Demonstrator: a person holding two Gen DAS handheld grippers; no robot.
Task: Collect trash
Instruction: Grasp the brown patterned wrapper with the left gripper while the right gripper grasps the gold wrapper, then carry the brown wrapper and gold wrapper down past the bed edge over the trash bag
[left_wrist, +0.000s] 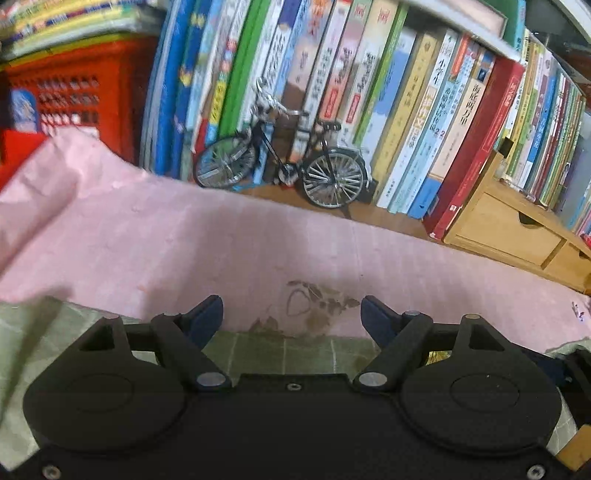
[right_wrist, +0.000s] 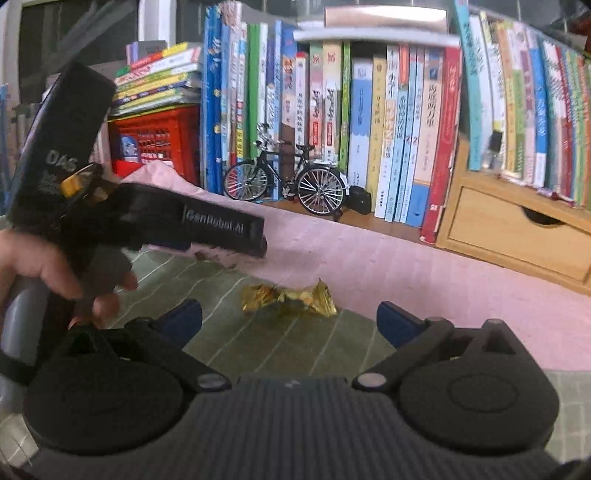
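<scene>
A crumpled gold foil wrapper (right_wrist: 291, 297) lies on the green checked cloth (right_wrist: 280, 343), close to the edge of the pink cloth (right_wrist: 424, 280). My right gripper (right_wrist: 290, 312) is open just behind it, and the wrapper sits ahead of the gap between the blue fingertips, untouched. My left gripper (left_wrist: 291, 306) is open with nothing in it, hovering over the seam of the pink cloth (left_wrist: 221, 240) and the green cloth (left_wrist: 288, 350). A sliver of gold (left_wrist: 439, 356) peeks out under its right finger linkage. In the right wrist view a hand (right_wrist: 44, 266) holds the left gripper's black housing (right_wrist: 207, 221) to the wrapper's left.
A row of upright books (right_wrist: 369, 122) lines the back. In front of it stands a small model bicycle (right_wrist: 291, 177). A red plastic basket (right_wrist: 159, 136) with stacked books on top sits at the left, a wooden drawer unit (right_wrist: 517, 229) at the right.
</scene>
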